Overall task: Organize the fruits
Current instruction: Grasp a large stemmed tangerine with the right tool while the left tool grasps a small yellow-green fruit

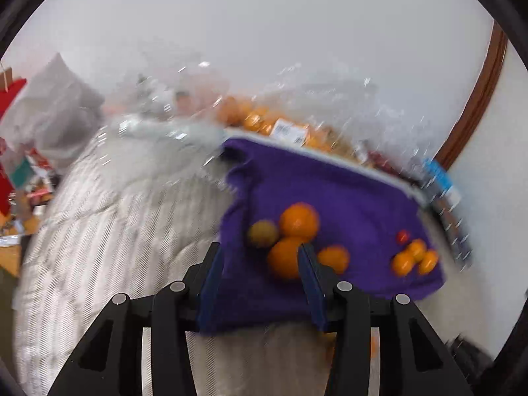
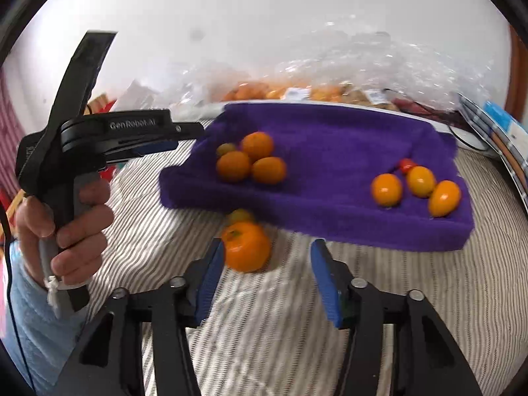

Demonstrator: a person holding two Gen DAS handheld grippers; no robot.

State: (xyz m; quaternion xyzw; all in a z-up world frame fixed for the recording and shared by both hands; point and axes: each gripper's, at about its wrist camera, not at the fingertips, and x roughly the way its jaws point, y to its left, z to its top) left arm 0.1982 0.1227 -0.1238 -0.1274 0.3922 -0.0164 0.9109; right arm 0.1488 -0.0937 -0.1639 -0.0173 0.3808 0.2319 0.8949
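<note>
Lying off the purple towel (image 2: 330, 165), an orange (image 2: 246, 247) is seen beside the right gripper (image 2: 264, 250). Both its fingers and those of the left gripper (image 1: 259, 254) are held wide, empty

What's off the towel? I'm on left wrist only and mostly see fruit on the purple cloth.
Observer: One orange lies on the striped bedding, just in front of the near edge of the purple towel.
Operator: Is the right gripper on it?
Observer: No. The right gripper is open and empty. The orange sits just ahead of it, close to the image-left one of its fingers.
Operator: Anything else down there?
Observer: A smaller greenish-yellow fruit lies right behind that orange, at the towel's edge.
</note>
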